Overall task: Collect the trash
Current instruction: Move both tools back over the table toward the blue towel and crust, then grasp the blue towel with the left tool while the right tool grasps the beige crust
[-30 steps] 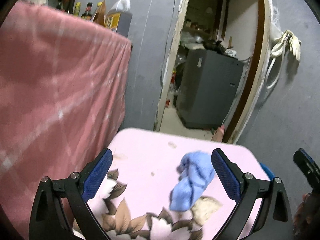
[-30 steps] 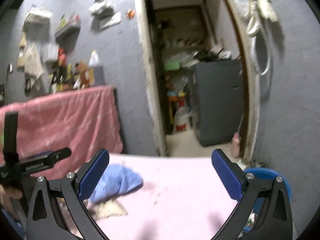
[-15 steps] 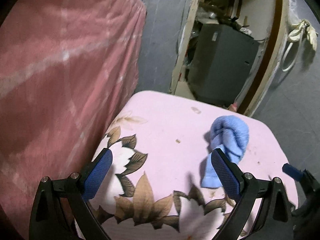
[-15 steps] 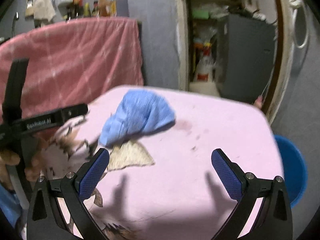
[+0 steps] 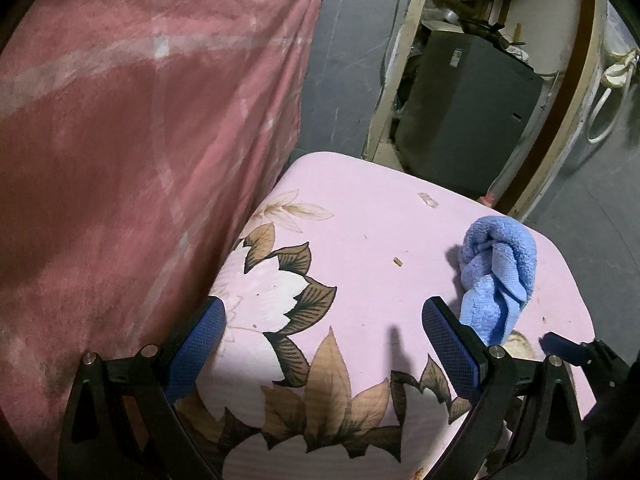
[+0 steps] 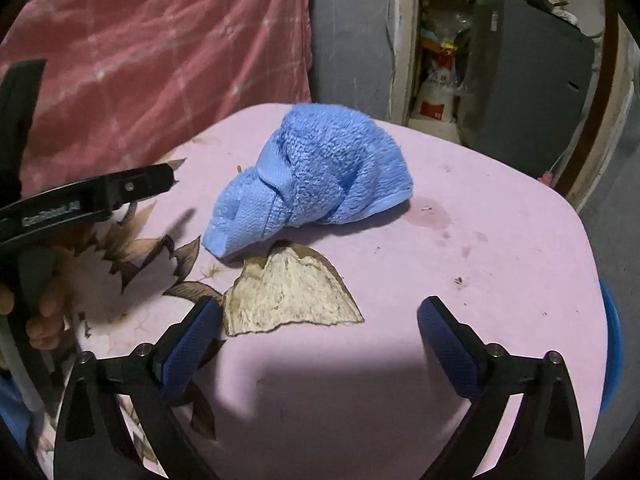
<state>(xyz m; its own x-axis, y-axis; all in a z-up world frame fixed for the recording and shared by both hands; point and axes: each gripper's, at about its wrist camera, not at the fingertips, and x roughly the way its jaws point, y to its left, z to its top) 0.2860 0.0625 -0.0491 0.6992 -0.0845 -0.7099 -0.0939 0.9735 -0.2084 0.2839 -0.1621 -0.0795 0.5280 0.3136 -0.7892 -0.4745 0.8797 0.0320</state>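
the pink flowered table top (image 6: 500, 240) fills the space under both claws, with a pink checked cloth (image 6: 160, 60) hanging beyond it on the far left side. ahead of the right gripper (image 6: 320, 338), past its fingertips and a little left of centre, lies a bunched blue towel (image 6: 320, 172); nearer, just beside the left finger, lies a flat dry husk-like scrap (image 6: 288, 296), which looks like the trash to collect. this claw is wide and beginning to close, with nothing yet between its pads. to do the pick well, i would slide it left and down so the scrap sits between the pads, then pinch an edge without catching the towel. the left gripper (image 5: 320, 342) is released and empty; the towel lies just past its right finger, and small crumbs (image 5: 397, 261) lie ahead. a white label on the left tool's arm (image 6: 52, 210) is too blurred to read.
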